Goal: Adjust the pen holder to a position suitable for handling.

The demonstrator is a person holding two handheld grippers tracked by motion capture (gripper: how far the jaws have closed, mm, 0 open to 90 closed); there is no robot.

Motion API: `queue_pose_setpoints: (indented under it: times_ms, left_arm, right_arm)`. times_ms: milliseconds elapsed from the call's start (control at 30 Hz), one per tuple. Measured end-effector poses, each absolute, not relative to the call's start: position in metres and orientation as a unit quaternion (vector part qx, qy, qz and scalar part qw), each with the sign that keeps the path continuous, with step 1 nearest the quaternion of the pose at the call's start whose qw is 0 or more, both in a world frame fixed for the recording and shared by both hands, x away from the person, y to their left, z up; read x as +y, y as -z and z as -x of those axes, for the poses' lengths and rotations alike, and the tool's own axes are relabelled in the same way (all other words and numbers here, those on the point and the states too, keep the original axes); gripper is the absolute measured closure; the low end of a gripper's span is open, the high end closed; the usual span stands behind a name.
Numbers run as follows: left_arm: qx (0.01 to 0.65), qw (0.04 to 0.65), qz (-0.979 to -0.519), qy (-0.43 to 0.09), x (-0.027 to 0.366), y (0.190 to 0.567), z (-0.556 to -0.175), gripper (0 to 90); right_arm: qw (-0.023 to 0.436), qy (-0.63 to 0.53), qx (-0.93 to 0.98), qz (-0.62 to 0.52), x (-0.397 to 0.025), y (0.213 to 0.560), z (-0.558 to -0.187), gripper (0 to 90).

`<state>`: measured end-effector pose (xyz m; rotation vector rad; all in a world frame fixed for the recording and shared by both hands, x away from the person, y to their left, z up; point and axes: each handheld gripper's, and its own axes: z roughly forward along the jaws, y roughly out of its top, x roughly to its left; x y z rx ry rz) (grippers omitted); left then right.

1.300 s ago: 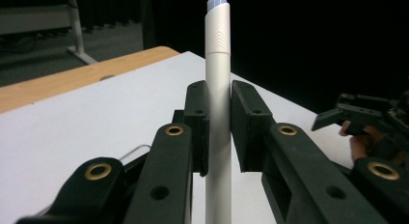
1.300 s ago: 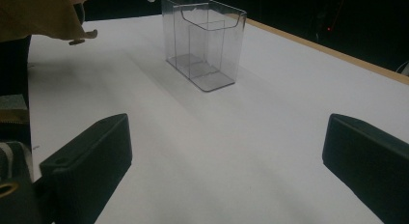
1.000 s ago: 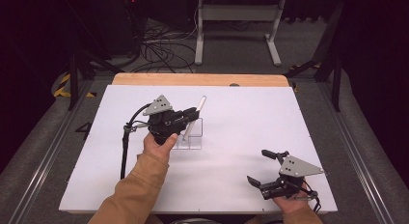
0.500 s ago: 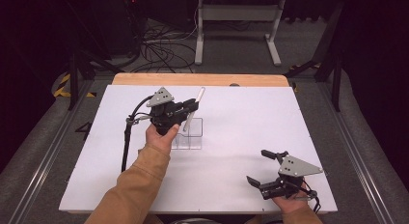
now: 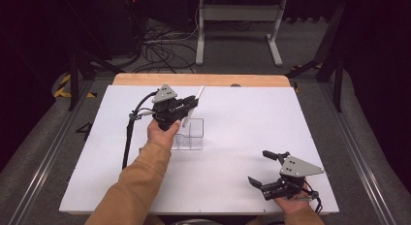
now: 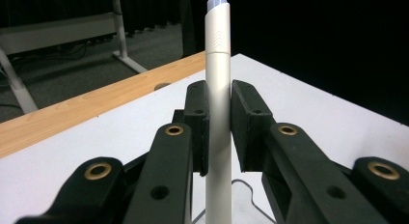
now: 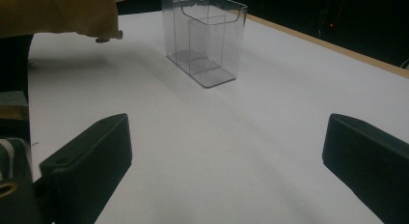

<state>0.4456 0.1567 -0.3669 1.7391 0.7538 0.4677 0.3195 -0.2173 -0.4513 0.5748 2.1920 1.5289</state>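
A: Pen (image 5: 196, 100) first: your left gripper (image 5: 186, 104) has it pinched between both jaws, and in the last second you have carried it up and toward the far side of the holder (image 5: 190, 134). A second ago the pen hung right over the holder's top; now it rides higher, tilted, its capped end pointing away from you and its lower end above the holder's back edge.

B: So is it in or out?

A: Out, by my reading. In the left gripper view the pen (image 6: 217, 113) stands upright between the pads (image 6: 198, 122), with the holder's rim just visible beneath it, so nothing has been dropped. You either lifted it clear or are lining it up again; I cannot tell which from this.

B: And to the right of the holder?

A: Your right gripper (image 5: 269, 169) rests near your edge of the table (image 5: 242, 113), well apart from the holder, jaws spread wide and empty. It has not stirred over that second. Its own view looks across bare white board at the holder (image 7: 205, 40), both compartments showing clear.
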Motion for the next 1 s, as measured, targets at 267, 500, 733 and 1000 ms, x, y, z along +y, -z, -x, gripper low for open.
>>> queue_pose_setpoints:
  times_ms: [267,500,733,1000]
  left_arm:
    - [0.311,0.553,-0.745,-0.207,0.159,0.371,-0.444,78.3]
    - [0.305,0.563,-0.743,-0.196,0.164,0.38,-0.441,78.3]
    - [0.3,0.571,-0.741,-0.189,0.171,0.389,-0.435,78.2]
    - [0.289,0.582,-0.738,-0.185,0.176,0.395,-0.427,78.2]
  right_arm:
    - [0.202,-0.548,0.785,-0.207,-0.217,0.451,-0.319,4.0]
    - [0.202,-0.548,0.785,-0.207,-0.217,0.451,-0.319,4.0]
    - [0.201,-0.547,0.786,-0.205,-0.216,0.452,-0.319,4.0]
    - [0.199,-0.547,0.787,-0.204,-0.216,0.452,-0.319,4.0]
